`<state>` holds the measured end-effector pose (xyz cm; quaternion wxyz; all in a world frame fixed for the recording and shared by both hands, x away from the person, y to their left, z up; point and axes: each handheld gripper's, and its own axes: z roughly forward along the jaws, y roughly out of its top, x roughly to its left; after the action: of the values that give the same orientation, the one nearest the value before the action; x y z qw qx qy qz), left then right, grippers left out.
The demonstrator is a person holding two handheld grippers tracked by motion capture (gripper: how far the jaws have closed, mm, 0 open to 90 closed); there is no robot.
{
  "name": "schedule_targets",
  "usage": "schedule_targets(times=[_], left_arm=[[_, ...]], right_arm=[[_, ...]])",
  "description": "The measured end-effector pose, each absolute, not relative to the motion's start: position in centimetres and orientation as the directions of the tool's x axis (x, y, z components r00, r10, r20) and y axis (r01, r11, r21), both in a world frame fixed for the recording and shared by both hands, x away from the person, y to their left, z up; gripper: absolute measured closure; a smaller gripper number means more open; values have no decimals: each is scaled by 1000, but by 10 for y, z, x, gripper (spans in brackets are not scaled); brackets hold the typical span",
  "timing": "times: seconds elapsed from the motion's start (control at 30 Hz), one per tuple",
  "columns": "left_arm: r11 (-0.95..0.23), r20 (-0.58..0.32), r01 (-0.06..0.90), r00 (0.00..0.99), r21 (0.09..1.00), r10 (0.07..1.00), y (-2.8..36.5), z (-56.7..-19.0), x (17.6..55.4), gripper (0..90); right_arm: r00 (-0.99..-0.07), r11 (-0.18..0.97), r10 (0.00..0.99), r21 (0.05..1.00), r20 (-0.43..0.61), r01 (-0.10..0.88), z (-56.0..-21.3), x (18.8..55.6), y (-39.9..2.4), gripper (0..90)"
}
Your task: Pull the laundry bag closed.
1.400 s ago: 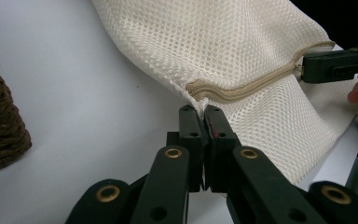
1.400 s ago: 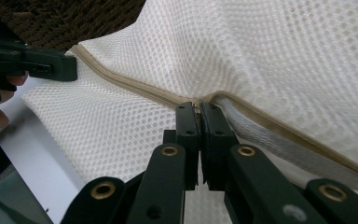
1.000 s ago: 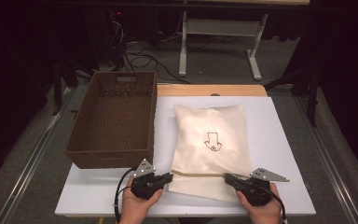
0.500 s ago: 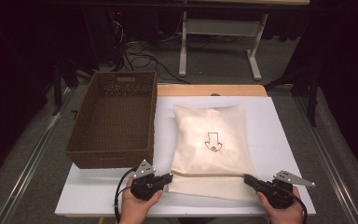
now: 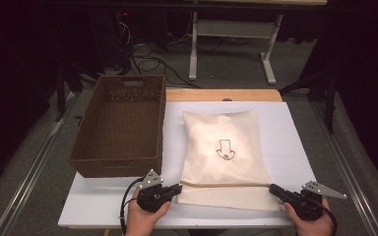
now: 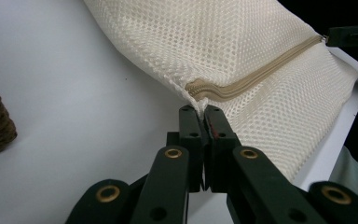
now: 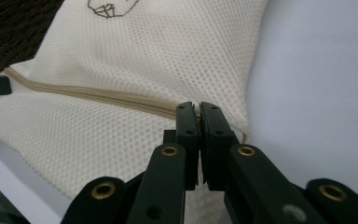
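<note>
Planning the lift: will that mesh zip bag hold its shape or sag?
Likely floppy: the mesh bag is thin netting lying slack on the table. Probably light, though its padded bulge suggests contents. Gripped at both zipper ends, the middle should droop.

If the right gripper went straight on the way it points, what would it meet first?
The right gripper is shut on the zipper end of the mesh bag and points along it, so it would probably run into the bag first, and farther on the left gripper.
</note>
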<state>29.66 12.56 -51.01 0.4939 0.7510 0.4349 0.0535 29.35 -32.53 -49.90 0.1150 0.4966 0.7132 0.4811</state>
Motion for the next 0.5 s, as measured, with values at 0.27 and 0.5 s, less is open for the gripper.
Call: schedule_targets(times=[0.27,0.5], left_arm=[[-148,-333,598,615,788,714,125,-511,296,881],[-145,-339,595,623,791,705,126,-511,296,881]], right_arm=[[-459,31,823,781,333,623,-506,298,-334,878],[-460,56,836,788,300,613,-501,297,-333,877]])
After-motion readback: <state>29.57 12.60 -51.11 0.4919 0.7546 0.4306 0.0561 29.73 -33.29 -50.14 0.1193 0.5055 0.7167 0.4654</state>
